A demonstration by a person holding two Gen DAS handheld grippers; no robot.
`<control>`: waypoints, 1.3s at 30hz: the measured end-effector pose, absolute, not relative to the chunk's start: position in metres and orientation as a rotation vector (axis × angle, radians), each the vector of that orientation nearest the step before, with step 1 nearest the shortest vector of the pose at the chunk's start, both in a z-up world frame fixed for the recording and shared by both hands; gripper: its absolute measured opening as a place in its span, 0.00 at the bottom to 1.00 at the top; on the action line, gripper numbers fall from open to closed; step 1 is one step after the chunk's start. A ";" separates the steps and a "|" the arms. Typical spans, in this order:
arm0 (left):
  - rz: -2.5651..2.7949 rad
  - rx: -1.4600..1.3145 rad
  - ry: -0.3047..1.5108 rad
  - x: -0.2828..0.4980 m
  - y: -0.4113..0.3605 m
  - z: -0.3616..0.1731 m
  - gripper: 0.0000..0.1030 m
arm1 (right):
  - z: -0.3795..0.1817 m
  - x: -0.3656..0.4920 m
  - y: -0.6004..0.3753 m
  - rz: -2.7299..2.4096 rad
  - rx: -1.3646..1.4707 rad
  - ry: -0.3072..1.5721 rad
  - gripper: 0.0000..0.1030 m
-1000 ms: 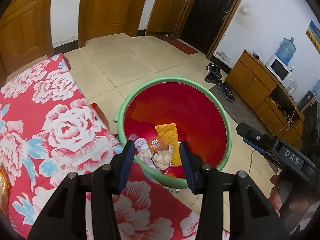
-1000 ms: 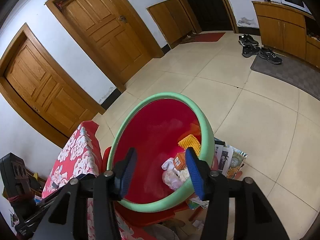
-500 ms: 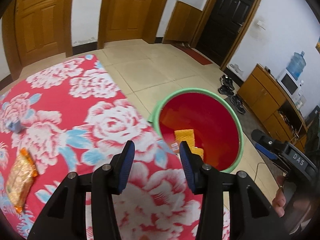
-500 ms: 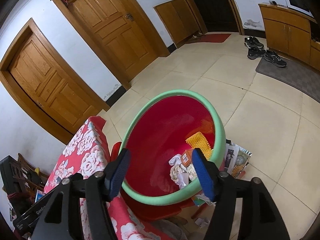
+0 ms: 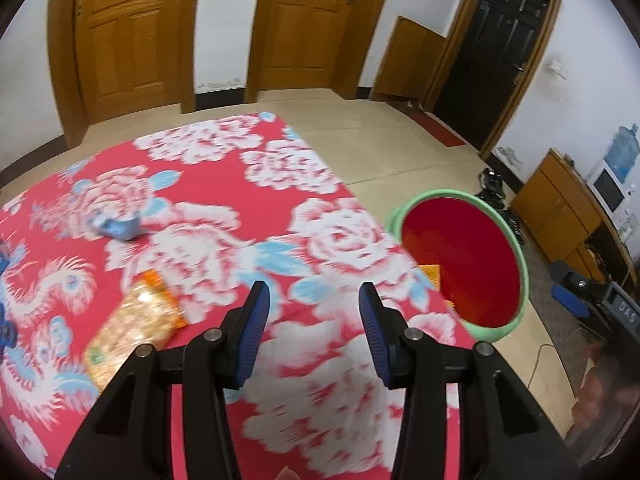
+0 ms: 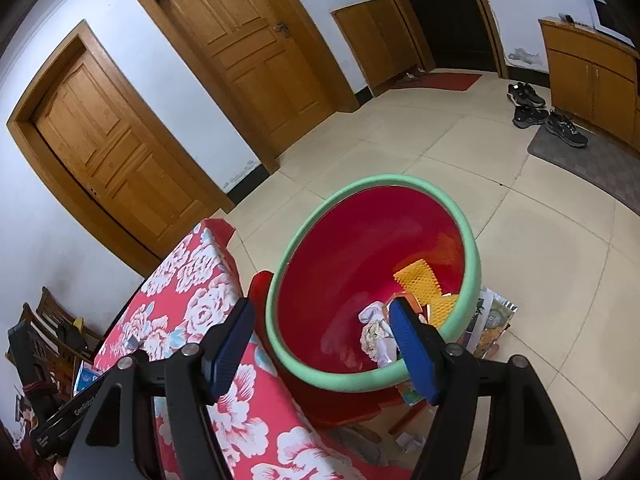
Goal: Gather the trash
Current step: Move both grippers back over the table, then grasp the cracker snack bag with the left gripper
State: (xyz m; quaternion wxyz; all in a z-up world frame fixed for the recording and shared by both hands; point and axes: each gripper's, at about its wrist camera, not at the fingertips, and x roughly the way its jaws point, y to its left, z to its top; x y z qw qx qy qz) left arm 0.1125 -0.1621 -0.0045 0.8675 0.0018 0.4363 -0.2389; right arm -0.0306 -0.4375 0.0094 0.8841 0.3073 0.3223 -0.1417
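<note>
A red bin with a green rim (image 6: 472, 248) (image 5: 520, 264) stands beside the table with the red floral cloth (image 5: 208, 216) (image 6: 200, 308). Inside it lie an orange foam net (image 6: 420, 284), crumpled paper (image 6: 374, 334) and other scraps. My left gripper (image 5: 312, 300) hangs open over the cloth with nothing between its fingers. To its left on the cloth lies an orange snack wrapper (image 5: 136, 328), and farther back a crumpled blue scrap (image 5: 120, 228). My right gripper (image 6: 322, 316) is open over the bin's near rim, empty.
Wooden doors (image 6: 256, 56) line the white wall. Shoes (image 6: 532, 108) sit on a grey mat by a wooden cabinet (image 6: 592, 68). Printed packaging (image 6: 488, 320) lies on the tiled floor by the bin. The right gripper (image 5: 592, 304) shows at the left view's right edge.
The left gripper has swung left from above the bin to over the cloth, bringing the wrapper and blue scrap into view. The right gripper's jaws have opened wider and pulled back a little from the bin.
</note>
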 end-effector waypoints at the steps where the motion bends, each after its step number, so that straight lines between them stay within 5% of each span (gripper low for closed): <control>1: -0.489 0.001 0.915 0.113 -0.156 -0.005 0.45 | 0.010 -0.030 -0.435 -0.292 0.636 0.671 0.71; 20: -0.307 -0.004 0.962 0.129 -0.066 -0.028 0.45 | 0.014 -0.018 -0.393 -0.232 0.592 0.712 0.72; 24: -0.319 0.013 0.972 0.129 -0.064 -0.035 0.61 | 0.015 -0.017 -0.389 -0.226 0.592 0.718 0.72; 39: -0.278 -0.035 1.016 0.143 -0.050 -0.054 0.60 | 0.023 -0.006 -0.371 -0.187 0.567 0.728 0.72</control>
